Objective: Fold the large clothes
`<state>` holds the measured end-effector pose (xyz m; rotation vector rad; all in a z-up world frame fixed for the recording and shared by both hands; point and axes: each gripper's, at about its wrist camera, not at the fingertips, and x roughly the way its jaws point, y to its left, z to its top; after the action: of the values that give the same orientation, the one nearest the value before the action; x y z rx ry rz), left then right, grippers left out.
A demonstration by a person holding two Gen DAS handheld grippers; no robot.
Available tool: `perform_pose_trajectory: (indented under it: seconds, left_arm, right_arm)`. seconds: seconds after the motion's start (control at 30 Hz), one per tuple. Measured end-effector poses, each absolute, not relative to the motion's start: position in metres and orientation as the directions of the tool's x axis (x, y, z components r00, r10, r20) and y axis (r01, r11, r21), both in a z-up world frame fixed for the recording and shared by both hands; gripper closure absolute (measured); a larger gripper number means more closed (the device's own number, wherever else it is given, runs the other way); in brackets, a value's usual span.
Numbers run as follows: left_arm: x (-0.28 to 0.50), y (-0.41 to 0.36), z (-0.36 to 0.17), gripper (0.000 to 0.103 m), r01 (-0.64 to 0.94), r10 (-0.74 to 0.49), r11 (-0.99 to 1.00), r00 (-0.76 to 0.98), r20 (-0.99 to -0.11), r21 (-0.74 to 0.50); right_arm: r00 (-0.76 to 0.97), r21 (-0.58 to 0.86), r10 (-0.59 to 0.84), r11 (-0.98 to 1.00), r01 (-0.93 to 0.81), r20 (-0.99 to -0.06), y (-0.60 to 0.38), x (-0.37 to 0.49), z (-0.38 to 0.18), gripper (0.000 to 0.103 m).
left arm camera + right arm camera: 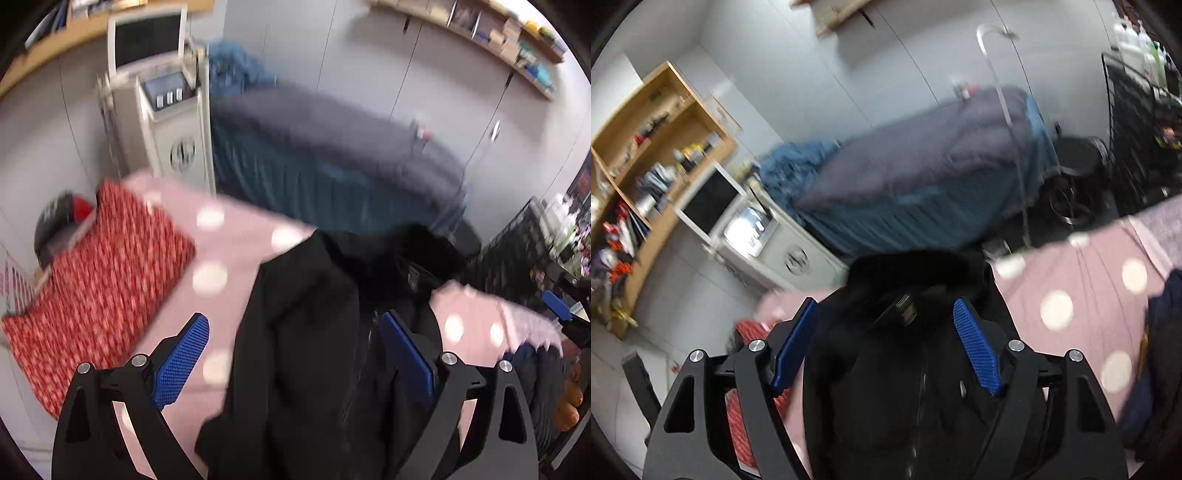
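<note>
A large black garment (pixel 317 332) lies on a pink bedsheet with white dots (pixel 229 243). My left gripper (pixel 291 325) is open above it, its blue pads (pixel 181 365) spread wide, the right pad over the black cloth. In the right wrist view the same black garment (pixel 886 369), with a small label near its collar, fills the space between the wide-spread blue pads (pixel 977 350) of my open right gripper (pixel 886 310). Neither gripper holds the cloth. Both views are blurred.
A red patterned cloth (pixel 96 288) lies on the bed's left part. A dark blue garment (pixel 1160 350) lies at the right. Beyond the bed stand a white machine with a screen (pixel 162 107), a grey-covered bed with a blue skirt (pixel 325 155), and a black rack (pixel 517 251).
</note>
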<state>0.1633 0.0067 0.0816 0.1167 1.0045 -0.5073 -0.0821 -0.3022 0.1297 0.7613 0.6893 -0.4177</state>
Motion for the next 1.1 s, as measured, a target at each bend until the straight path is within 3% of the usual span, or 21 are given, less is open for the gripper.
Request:
perform_pose_trajectory:
  seconds: [0.23, 0.37, 0.5, 0.73, 0.8, 0.93, 0.97, 1.0, 1.03, 1.1]
  left_arm:
    - [0.156, 0.093, -0.035, 0.011, 0.293, -0.143, 0.954, 0.267, -0.953, -0.062]
    - [0.147, 0.156, -0.052, 0.011, 0.174, -0.075, 0.984, 0.264, -0.962, -0.029]
    - [0.136, 0.186, -0.052, 0.011, 0.127, -0.085, 0.991, 0.277, -0.957, -0.052]
    - [0.078, 0.155, -0.06, 0.011, 0.285, -0.225, 0.944, 0.196, -0.955, -0.164]
    - [0.059, 0.136, -0.066, 0.006, 0.347, -0.24, 0.922, 0.162, -0.957, -0.172]
    - [0.03, 0.095, -0.102, 0.009, 0.484, -0.045, 0.874, 0.183, -0.982, 0.05]
    - [0.026, 0.091, -0.112, 0.02, 0.503, -0.013, 0.86, 0.194, -0.981, 0.088]
    - [0.024, 0.09, -0.121, 0.042, 0.518, 0.013, 0.849, 0.182, -0.983, 0.108]
    - [0.025, 0.091, -0.126, 0.051, 0.525, 0.027, 0.843, 0.169, -0.985, 0.113]
    - [0.031, 0.098, -0.123, 0.084, 0.52, 0.031, 0.845, 0.187, -0.982, 0.125]
  right_arm:
    - [0.478, 0.365, -0.071, 0.552, 0.75, -0.875, -0.302, -0.16, 0.024, 0.028]
    - [0.424, 0.336, -0.083, 0.482, 0.809, -0.902, -0.299, -0.208, -0.009, 0.028]
    - [0.393, 0.322, -0.069, 0.454, 0.831, -0.917, -0.292, -0.228, -0.031, 0.028]
    - [0.409, 0.347, -0.007, 0.514, 0.784, -0.913, -0.261, -0.219, -0.042, 0.028]
    - [0.41, 0.344, 0.0, 0.543, 0.766, -0.912, -0.249, -0.217, -0.04, 0.028]
    - [0.395, 0.32, 0.006, 0.597, 0.735, -0.919, -0.23, -0.217, -0.036, 0.028]
    - [0.393, 0.316, 0.006, 0.605, 0.731, -0.92, -0.227, -0.218, -0.037, 0.028]
    - [0.391, 0.313, 0.005, 0.608, 0.73, -0.92, -0.225, -0.22, -0.037, 0.028]
    - [0.39, 0.311, 0.003, 0.609, 0.73, -0.921, -0.224, -0.223, -0.036, 0.028]
    - [0.391, 0.305, -0.01, 0.608, 0.733, -0.921, -0.225, -0.227, -0.036, 0.028]
